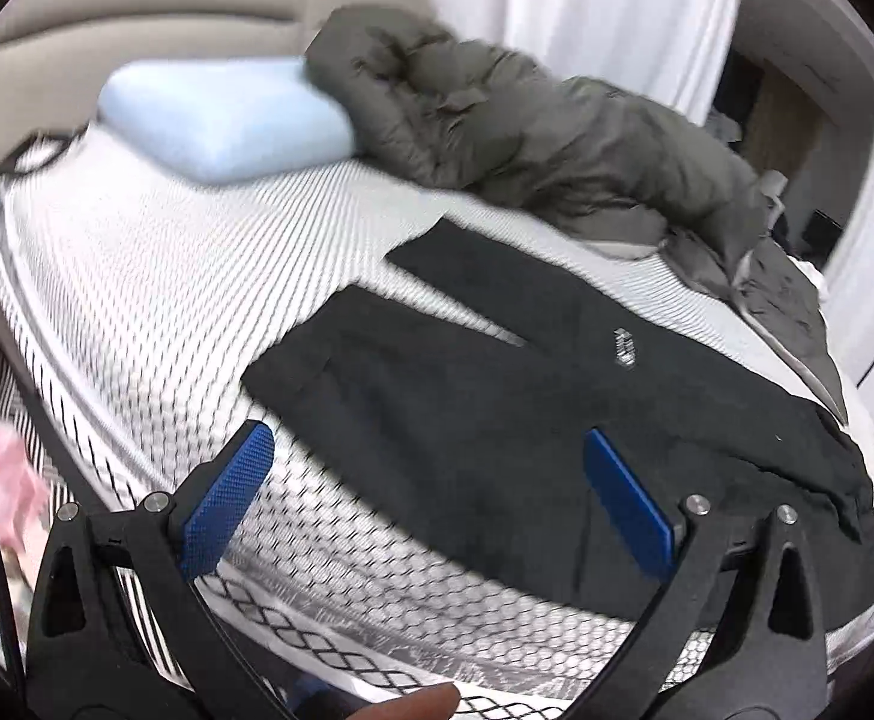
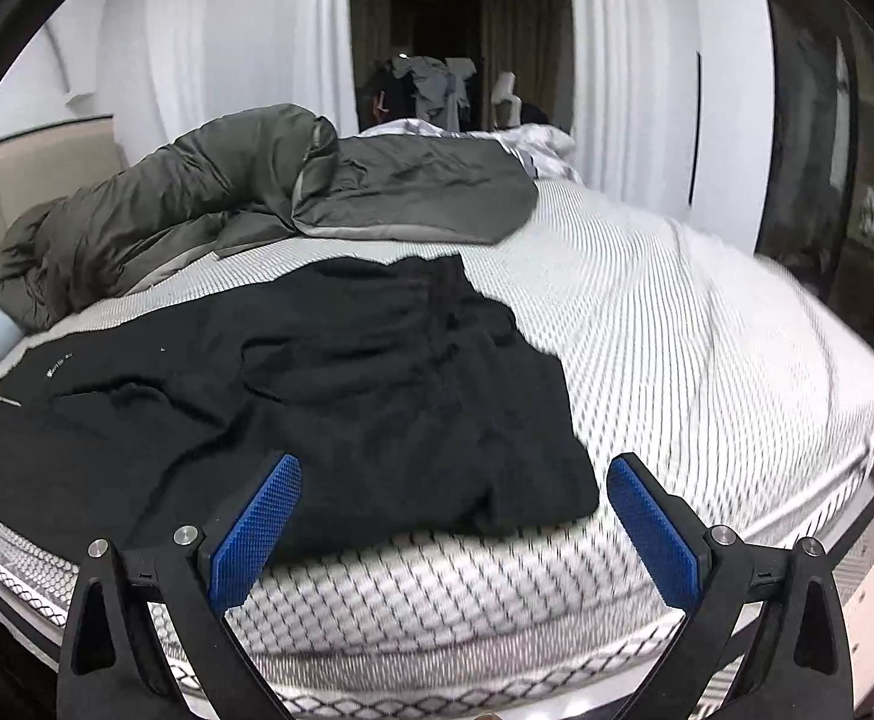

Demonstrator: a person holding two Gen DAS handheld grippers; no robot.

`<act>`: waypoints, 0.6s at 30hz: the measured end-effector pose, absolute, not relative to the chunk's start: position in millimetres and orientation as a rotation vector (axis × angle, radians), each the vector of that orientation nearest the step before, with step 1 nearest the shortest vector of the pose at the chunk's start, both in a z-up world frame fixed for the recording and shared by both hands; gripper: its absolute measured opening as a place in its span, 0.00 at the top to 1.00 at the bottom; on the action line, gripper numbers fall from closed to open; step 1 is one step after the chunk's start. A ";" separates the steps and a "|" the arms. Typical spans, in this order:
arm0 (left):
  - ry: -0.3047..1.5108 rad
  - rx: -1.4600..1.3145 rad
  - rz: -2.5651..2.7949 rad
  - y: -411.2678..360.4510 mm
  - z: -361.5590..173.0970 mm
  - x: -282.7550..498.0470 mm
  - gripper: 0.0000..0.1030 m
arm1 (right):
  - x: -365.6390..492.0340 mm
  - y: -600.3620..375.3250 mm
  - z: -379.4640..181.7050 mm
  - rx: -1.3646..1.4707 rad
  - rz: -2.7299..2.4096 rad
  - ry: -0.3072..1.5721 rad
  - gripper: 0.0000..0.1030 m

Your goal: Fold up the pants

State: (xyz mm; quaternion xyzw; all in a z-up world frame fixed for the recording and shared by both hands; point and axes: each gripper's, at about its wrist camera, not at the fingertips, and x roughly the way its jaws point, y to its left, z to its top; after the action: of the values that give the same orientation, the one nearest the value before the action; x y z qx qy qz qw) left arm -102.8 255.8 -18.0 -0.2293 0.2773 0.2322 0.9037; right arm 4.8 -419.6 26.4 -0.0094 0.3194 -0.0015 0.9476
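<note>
Black pants [image 1: 497,396] lie spread on the white patterned mattress [image 1: 155,300], legs apart and pointing to the far left, with a small white logo on one leg. The waist end is rumpled near the mattress's front edge in the right wrist view [image 2: 347,384]. My left gripper [image 1: 428,498] is open and empty, hovering above the near leg by the front edge. My right gripper [image 2: 455,510] is open and empty, just above the pants' waist corner at the front edge.
A grey-green duvet [image 1: 527,138] is bunched along the far side of the bed; it also shows in the right wrist view [image 2: 245,192]. A light blue pillow [image 1: 221,120] lies by the beige headboard [image 1: 137,6]. White curtains [image 2: 629,72] hang behind.
</note>
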 end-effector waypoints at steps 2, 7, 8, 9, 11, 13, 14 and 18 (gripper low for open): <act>0.611 -0.505 0.463 261.4 -30.6 -99.7 0.10 | 2.7 -425.0 18.7 0.000 -0.012 0.667 0.00; 0.665 -0.563 0.386 263.8 -52.2 -90.7 0.26 | -1.4 -428.5 9.4 -0.007 -0.042 0.697 0.00; 0.666 -0.574 0.379 264.7 -54.5 -87.3 0.26 | -2.1 -429.1 8.4 -0.009 -0.047 0.698 0.00; 0.670 -0.586 0.372 266.0 -56.5 -83.0 0.27 | -1.9 -429.3 7.5 -0.009 -0.050 0.700 0.00; 0.658 -0.628 0.377 273.2 -60.5 -70.7 0.35 | 0.9 -428.4 4.6 0.001 -0.048 0.706 0.00; 0.655 -0.668 0.396 282.9 -63.4 -62.9 0.52 | 4.3 -425.4 2.1 0.005 -0.045 0.710 0.00; 0.642 -0.687 0.404 288.3 -63.8 -60.7 0.60 | 5.7 -423.4 0.6 0.003 -0.044 0.714 0.00; 0.573 -0.724 0.428 308.6 -60.1 -56.5 0.93 | 7.9 -420.0 -1.3 0.014 -0.047 0.728 0.00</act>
State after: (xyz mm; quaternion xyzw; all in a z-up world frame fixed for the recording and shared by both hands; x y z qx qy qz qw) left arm -56.5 308.6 -60.1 -0.3467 0.2742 0.2050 0.8733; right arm 7.9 -420.0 -1.3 0.0070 0.3559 -0.0229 0.9342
